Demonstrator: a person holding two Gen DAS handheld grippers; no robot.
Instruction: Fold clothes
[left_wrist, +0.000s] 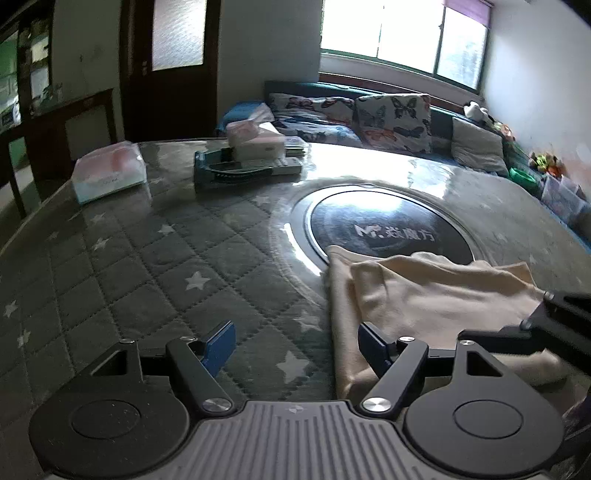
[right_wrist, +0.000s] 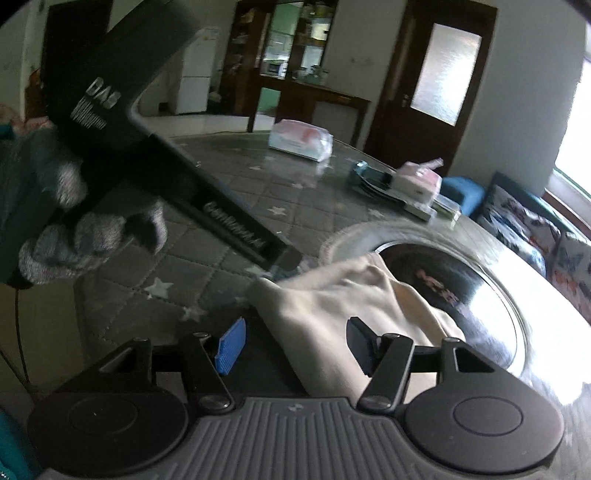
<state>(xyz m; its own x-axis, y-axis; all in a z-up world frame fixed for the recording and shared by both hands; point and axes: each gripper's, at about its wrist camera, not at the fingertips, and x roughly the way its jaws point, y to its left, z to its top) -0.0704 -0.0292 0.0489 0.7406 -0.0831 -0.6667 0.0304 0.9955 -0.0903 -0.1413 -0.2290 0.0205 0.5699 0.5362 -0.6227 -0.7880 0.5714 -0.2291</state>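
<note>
On the quilted table (left_wrist: 110, 258), both tongs (left_wrist: 295, 345) (right_wrist: 293, 345) gape above a cream garment (left_wrist: 424, 295), its right part hidden.

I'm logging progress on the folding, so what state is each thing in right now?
Cream garment: lying on the table, partly folded over itself and rumpled, one edge over the round dark inset.
Left gripper: open, nothing between the pads.
Right gripper: open, poised over the garment, pads not pressing it.
Tissue pack: lying flat on the table.
Door: shut.
</note>
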